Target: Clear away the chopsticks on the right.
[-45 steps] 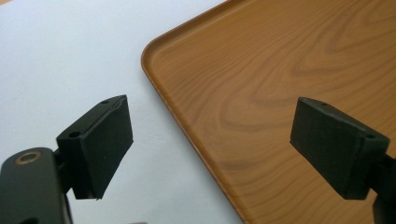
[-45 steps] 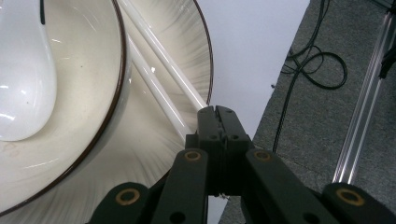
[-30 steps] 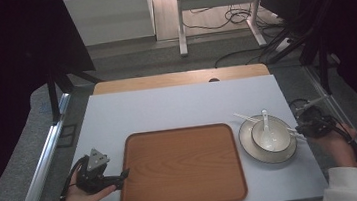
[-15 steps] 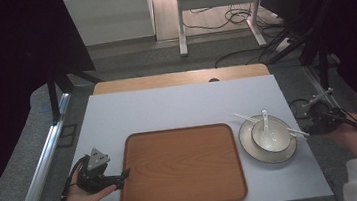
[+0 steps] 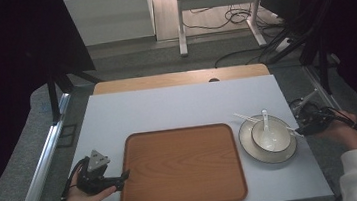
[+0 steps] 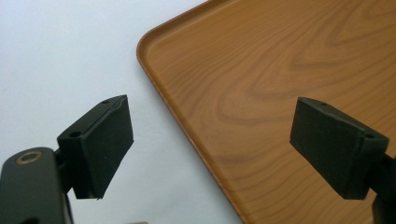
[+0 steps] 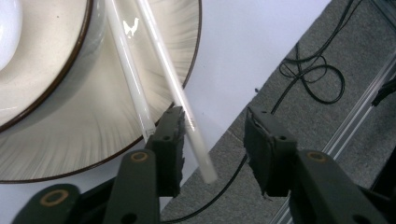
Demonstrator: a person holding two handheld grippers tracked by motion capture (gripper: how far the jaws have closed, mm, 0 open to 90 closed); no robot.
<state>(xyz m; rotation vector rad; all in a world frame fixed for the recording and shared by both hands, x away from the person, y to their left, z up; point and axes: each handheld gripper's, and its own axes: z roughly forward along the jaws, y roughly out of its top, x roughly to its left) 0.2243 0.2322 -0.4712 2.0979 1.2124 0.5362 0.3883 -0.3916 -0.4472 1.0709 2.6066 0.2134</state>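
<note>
right gripper (image 5: 303,123) sits at three o'clock of the plate (image 5: 250,148), jaws about half apart after just closing a little, and nothing pinched. in the right gripper view the two white chopsticks (image 7: 161,70) lie across the plate rim (image 7: 187,56), one tip poking into the gap just beside the left pad, the other ending on the plate right by that pad. the bowl (image 5: 270,136) with its spoon (image 5: 265,120) sits on the plate, near the table's right edge (image 5: 320,176).

left gripper (image 5: 117,180) waits at nine o'clock of the wooden tray (image 5: 183,190), jaws wide, straddling the tray's near-left rim (image 6: 154,88) and holding nothing.

risks now: i'd judge that a squeeze from here catches one stick and leaves the other, or nudges both so they roll across the plate toward the bowl. the sticks look smooth and thin, so a shallow bite at the tips could let them swivel or slip out on the lift. a bump on the plate rim could shove it toward the edge.

room: at three o'clock the table ends almost at once, with floor and cables (image 7: 317,79) beyond. toward nine o'clock the tray is bare, and twelve o'clock is open white table (image 5: 177,105).
</note>
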